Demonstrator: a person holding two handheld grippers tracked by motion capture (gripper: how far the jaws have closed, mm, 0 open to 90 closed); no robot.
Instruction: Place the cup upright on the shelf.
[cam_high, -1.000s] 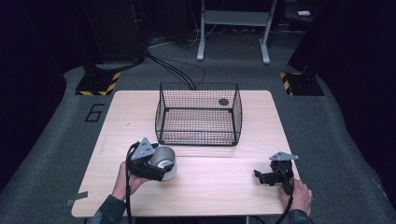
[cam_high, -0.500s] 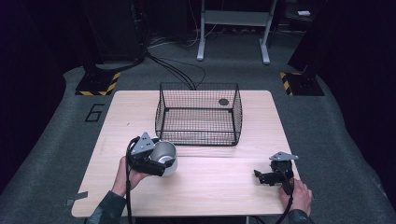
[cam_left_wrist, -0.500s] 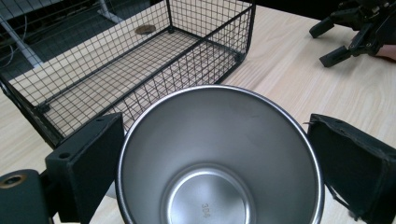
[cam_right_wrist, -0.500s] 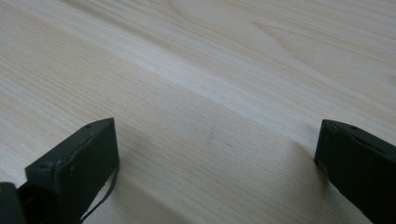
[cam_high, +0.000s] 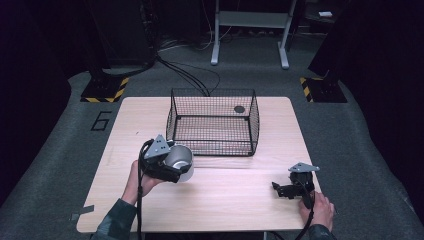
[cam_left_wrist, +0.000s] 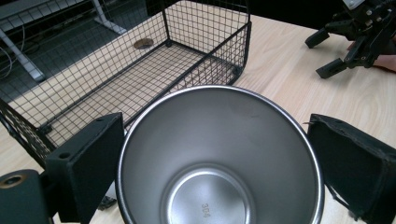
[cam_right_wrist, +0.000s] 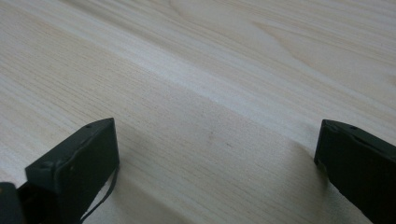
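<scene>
Left gripper (cam_high: 172, 167) grasping steel cup (cam_high: 180, 161), tilted toward basket (cam_high: 212, 122); right gripper (cam_high: 282, 190) released, low over table (cam_high: 235, 195).

Left tongs: black two-jaw tongs (cam_high: 172, 167) topped by a grey three-cornered plate, jaws clamped on either side of the shiny round steel cup (cam_left_wrist: 219, 158), tilted so its mouth faces the left gripper view.
Left hand: hand (cam_high: 137, 176) wrapped round the handle, forearm in a dark green sleeve entering from the bottom edge.
Right tongs: black two-jaw tongs (cam_high: 281, 188), jaws spread wide apart, nothing between them, low over the pale wooden desk (cam_right_wrist: 224, 70).
Right hand: hand (cam_high: 317, 210) gripping the handle from behind.
</scene>
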